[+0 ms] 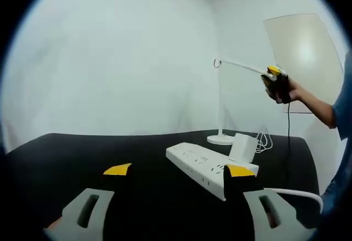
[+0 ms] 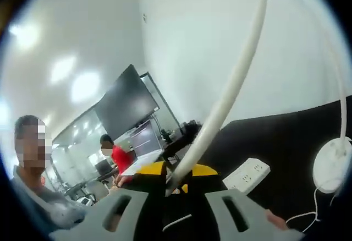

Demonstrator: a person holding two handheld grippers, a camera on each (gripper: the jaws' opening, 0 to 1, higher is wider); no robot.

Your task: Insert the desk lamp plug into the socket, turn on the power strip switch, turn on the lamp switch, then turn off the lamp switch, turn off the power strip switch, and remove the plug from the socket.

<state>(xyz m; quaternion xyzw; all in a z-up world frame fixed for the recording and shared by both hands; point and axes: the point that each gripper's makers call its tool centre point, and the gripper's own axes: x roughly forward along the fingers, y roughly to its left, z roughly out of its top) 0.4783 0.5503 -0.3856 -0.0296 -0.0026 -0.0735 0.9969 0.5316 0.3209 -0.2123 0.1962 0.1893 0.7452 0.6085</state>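
Note:
A white desk lamp stands at the back of the black table (image 1: pixel 82 158), with its round base (image 1: pixel 220 139) behind the white power strip (image 1: pixel 201 165). A white plug block (image 1: pixel 242 147) sits in the strip's far end. My left gripper (image 1: pixel 179 170) hovers open over the table in front of the strip, holding nothing. My right gripper (image 1: pixel 275 81), held by a hand, is up at the end of the lamp's arm (image 1: pixel 239 64). In the right gripper view the lamp arm (image 2: pixel 231 81) runs down between the closed jaws of my right gripper (image 2: pixel 175 176). Below lie the strip (image 2: pixel 247 175) and base (image 2: pixel 331 164).
White walls close the corner behind the table. A white cable (image 1: pixel 265 141) is coiled beside the lamp base, and the strip's cord (image 1: pixel 297 193) leaves to the right. In the right gripper view, a dark screen (image 2: pixel 126 109) and two people stand beyond the table.

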